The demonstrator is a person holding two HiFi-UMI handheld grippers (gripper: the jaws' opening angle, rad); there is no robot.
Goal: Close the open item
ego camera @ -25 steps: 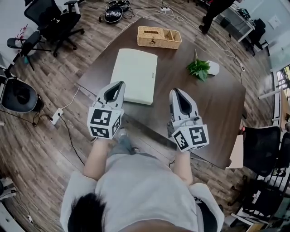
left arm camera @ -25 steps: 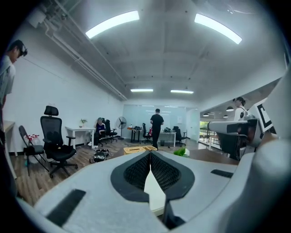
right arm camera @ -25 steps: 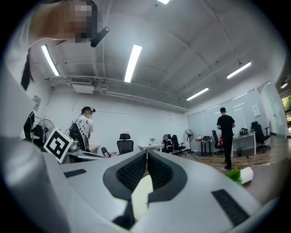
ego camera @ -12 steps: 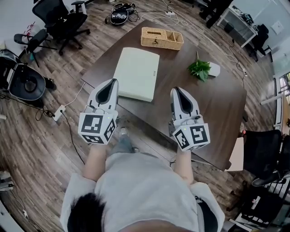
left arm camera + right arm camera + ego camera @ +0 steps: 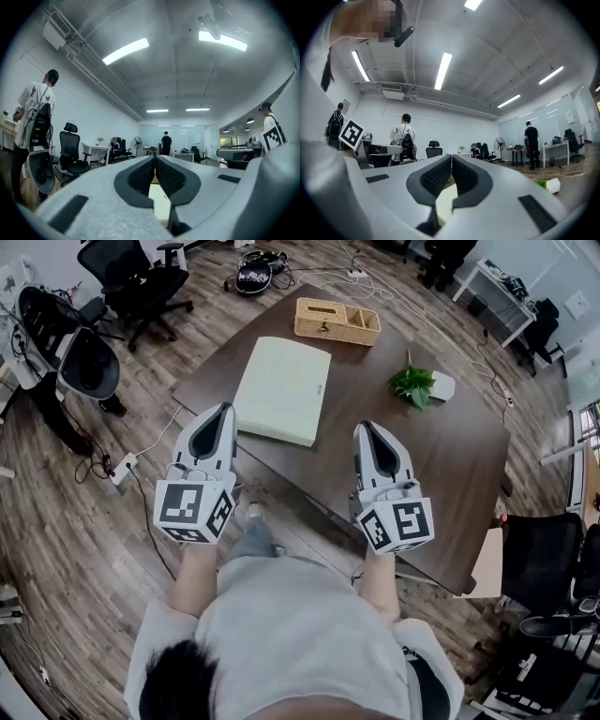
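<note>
Nearest me are my two forearms, each hand carrying a claw by its marker cube. The left cube (image 5: 192,509) and the right cube (image 5: 397,525) bear black-and-white square patterns, with no letters that I can read.

My left claw (image 5: 224,408) is pressed together. In the left gripper view its dark ribbed pads (image 5: 142,175) meet at the tip with nothing between them. In the head view its tip sits just left of the laptop's near left corner, over the near left edge of the table (image 5: 448,460).

My right claw (image 5: 364,426) is pressed together too. In the right gripper view the pads (image 5: 436,177) close on no object. It points out over the near edge of the dark table, to the right of the laptop.

The laptop (image 5: 281,390), a pale cream slab, lies flat on the left half of the table, its lid down. It is apart from both claws as far as I can tell. A small dark mark near the lid's right edge is too small to read. The same pale surface shows below the jaws in both gripper views.

Further right on the table lies a green plant (image 5: 411,383) with a white pot (image 5: 442,383) touching it. At the far edge stands a wicker basket (image 5: 337,320) with compartments.

On the wood floor to the left lies a power strip (image 5: 122,468), and beyond it are black office chairs (image 5: 136,273).
</note>
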